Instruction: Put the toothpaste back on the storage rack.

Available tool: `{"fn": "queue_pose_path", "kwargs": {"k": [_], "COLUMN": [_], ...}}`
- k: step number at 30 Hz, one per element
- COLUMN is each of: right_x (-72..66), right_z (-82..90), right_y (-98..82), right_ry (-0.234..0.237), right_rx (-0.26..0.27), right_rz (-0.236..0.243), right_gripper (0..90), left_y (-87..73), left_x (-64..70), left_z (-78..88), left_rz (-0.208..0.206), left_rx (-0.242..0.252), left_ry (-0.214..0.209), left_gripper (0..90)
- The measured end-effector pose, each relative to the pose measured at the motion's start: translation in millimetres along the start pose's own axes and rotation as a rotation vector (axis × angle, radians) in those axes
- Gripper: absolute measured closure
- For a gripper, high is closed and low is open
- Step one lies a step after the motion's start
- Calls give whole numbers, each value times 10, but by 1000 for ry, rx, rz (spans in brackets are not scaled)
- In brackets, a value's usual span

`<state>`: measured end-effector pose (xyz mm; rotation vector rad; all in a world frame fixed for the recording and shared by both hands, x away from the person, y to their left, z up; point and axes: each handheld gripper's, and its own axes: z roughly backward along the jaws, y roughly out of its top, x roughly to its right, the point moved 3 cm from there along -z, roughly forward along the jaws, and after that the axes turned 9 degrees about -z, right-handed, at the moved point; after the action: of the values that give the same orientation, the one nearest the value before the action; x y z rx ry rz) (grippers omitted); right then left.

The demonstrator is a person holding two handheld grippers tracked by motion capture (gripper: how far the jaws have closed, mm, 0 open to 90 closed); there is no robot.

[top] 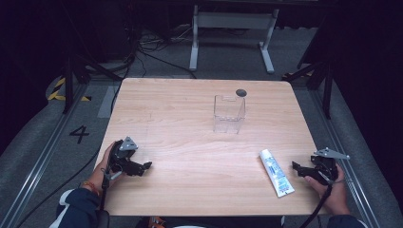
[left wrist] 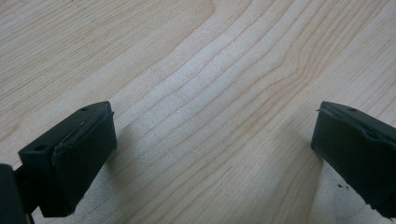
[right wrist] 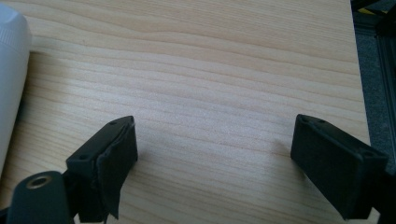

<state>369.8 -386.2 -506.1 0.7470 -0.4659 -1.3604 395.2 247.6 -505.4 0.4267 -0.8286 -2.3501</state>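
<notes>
- The left gripper (left wrist: 212, 154) is seen along its own two black jaws, which rise from the bottom corners of the view.
- The jaws stand wide apart, with nothing between them.
- The fingers (left wrist: 74, 158) are blocky and black; the inner pad of the one at the left shows a rough, slightly peeling edge.
- Beneath and between the jaws lies the wooden table (left wrist: 210, 70), pale, with curved grain lines.
- Each jaw casts a soft shadow on the wood beside it.

A white tube (top: 276, 172) printed with blue markings lies on the pale, light-brown wood-grain table (top: 190, 118), beside a clear colourless container (top: 228, 114) and a small dark grey disc (top: 241, 92), while both grippers (top: 145, 166) (top: 295, 167) are black with grey top plates.
</notes>
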Motion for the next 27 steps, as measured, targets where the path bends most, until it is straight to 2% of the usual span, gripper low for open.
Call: {"fn": "queue_pose_path", "kwargs": {"k": [10,13,14,18,23,27], "right_x": [-6,-24,-39,-174,-426,-601], "right_z": [8,26,34,94,162,173], "right_y": [9,29,39,108,213,273], "right_ry": [2,7,13,55,122,174], "right_rx": [-15,-38,-36,-13,18,30], "right_rz": [6,14,17,52,104,135], "right_gripper": [164,223,234,254,278,297], "left_y": [-3,1,7,12,14,21], "left_x": [11,13,7,7,13,60], "left_z": [1,-8,-12,-15,-14,-18], "left_rz": [-3,4,-6,-7,-15,3], "left_rx": [4,6,7,5,6,3], "left_ry": [-5,-5,-6,-7,3,-3], "left_gripper": [6,2,1,1,1,1]}}
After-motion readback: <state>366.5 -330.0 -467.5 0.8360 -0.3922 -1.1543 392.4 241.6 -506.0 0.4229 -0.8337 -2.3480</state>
